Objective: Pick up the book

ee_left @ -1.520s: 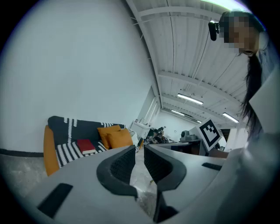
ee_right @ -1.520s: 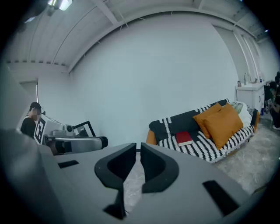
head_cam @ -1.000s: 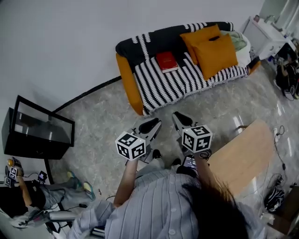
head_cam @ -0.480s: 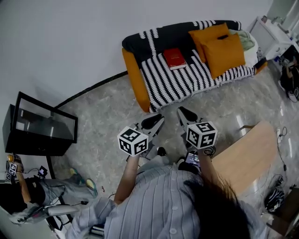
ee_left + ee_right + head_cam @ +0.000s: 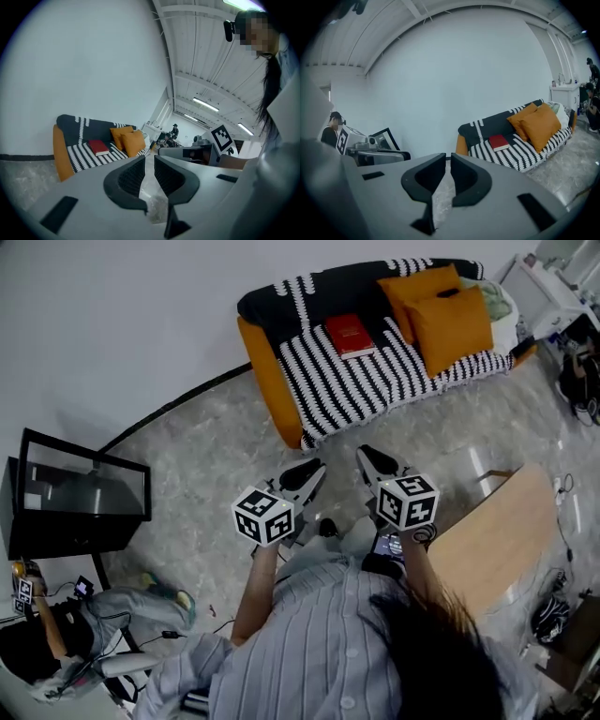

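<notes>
Book (image 5: 350, 337) lies on the striped sofa (image 5: 328, 395), far in the head view, with the left gripper (image 5: 314, 468) and right gripper (image 5: 367, 456) near the person, well apart from it. The left gripper view shows its jaws drawn together, empty, the book far off to the left. The right gripper view shows likewise closed, empty jaws, the book far right.

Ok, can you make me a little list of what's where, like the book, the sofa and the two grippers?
book: red, lying flat on the sofa seat, not picked up yet
sofa: orange, covered by a black-and-white striped blanket
cushions: two orange ones, right of the book in the head view
left gripper: shut, empty, over the floor, apart from the sofa
right gripper: shut, empty, beside the left gripper
floor: grey, marbled
</notes>
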`<state>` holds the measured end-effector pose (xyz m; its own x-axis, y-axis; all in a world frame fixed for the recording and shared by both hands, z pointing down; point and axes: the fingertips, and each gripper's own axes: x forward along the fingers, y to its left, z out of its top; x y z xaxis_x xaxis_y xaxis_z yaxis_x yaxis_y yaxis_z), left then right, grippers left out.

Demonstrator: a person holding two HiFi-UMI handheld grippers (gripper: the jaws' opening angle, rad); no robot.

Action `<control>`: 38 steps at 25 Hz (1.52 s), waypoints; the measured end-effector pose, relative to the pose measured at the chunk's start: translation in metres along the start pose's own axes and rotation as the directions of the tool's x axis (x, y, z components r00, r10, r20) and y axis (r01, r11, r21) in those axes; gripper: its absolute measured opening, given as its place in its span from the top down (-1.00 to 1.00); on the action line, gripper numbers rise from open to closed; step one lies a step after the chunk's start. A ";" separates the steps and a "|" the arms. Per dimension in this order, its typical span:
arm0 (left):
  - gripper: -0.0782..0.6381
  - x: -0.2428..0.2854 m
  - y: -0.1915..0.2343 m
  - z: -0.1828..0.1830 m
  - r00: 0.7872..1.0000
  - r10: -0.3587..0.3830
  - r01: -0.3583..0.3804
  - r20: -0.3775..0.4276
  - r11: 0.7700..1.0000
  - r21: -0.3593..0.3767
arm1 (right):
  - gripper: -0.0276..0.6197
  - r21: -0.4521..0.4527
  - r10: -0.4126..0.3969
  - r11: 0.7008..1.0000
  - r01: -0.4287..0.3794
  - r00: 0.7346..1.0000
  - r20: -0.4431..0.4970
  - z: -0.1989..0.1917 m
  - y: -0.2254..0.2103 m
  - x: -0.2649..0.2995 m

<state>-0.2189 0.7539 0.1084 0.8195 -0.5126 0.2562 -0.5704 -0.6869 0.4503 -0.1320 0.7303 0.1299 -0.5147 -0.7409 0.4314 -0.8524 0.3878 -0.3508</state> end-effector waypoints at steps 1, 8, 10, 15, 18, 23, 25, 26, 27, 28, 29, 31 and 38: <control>0.63 0.001 0.002 -0.002 1.000 -0.001 0.001 -0.001 1.000 -0.006 | 0.78 0.002 -0.002 1.000 0.002 1.000 -0.004 -0.001 -0.001 0.000; 0.63 0.013 0.021 -0.004 1.000 -0.008 0.007 -0.003 0.999 -0.043 | 0.78 -0.010 -0.021 1.000 0.020 0.999 -0.041 -0.003 -0.015 0.014; 0.63 0.019 0.027 0.000 1.000 0.000 0.000 0.002 0.999 -0.047 | 0.78 -0.019 -0.010 1.000 0.009 0.999 -0.044 0.001 -0.020 0.020; 0.63 0.042 0.046 0.013 1.000 0.024 -0.023 0.008 0.998 -0.057 | 0.78 -0.057 0.034 0.998 -0.035 0.999 -0.025 0.022 -0.035 0.038; 0.63 0.063 0.061 0.027 0.999 0.047 -0.046 0.013 0.997 -0.064 | 0.78 -0.087 0.045 0.995 -0.048 0.998 -0.035 0.038 -0.054 0.053; 0.63 0.111 0.082 0.055 0.996 0.086 -0.084 0.025 0.994 -0.067 | 0.78 -0.117 0.070 0.990 -0.076 0.996 -0.051 0.070 -0.100 0.076; 0.63 0.134 0.088 0.066 0.995 0.099 -0.097 0.024 0.993 -0.071 | 0.78 -0.138 0.070 0.987 -0.077 0.996 -0.057 0.086 -0.122 0.085; 0.63 0.145 0.090 0.070 0.994 0.104 -0.102 0.021 0.992 -0.073 | 0.78 -0.145 0.071 0.986 -0.079 0.996 -0.059 0.093 -0.133 0.089; 0.63 0.156 0.092 0.075 0.994 0.107 -0.105 0.018 0.992 -0.074 | 0.78 -0.148 0.074 0.985 -0.083 0.995 -0.062 0.100 -0.143 0.092; 0.63 0.167 0.093 0.078 0.994 0.109 -0.108 0.015 0.991 -0.073 | 0.78 -0.148 0.080 0.985 -0.089 0.995 -0.063 0.106 -0.153 0.095; 0.63 0.178 0.094 0.082 0.994 0.112 -0.111 0.012 0.991 -0.072 | 0.78 -0.145 0.090 0.985 -0.098 0.994 -0.064 0.112 -0.162 0.098; 0.63 0.198 0.096 0.090 0.993 0.119 -0.118 0.007 0.991 -0.069 | 0.78 -0.131 0.115 0.984 -0.123 0.991 -0.068 0.122 -0.178 0.103; 0.63 0.249 0.104 0.109 0.989 0.147 -0.148 -0.011 0.987 -0.058 | 0.78 -0.107 0.147 0.982 -0.154 0.987 -0.070 0.144 -0.225 0.115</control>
<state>-0.0804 0.4986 0.1255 0.7271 -0.6027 0.3287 -0.6810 -0.5728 0.4563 0.0142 0.4790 0.1393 -0.6395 -0.6358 0.4323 -0.7680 0.5537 -0.3218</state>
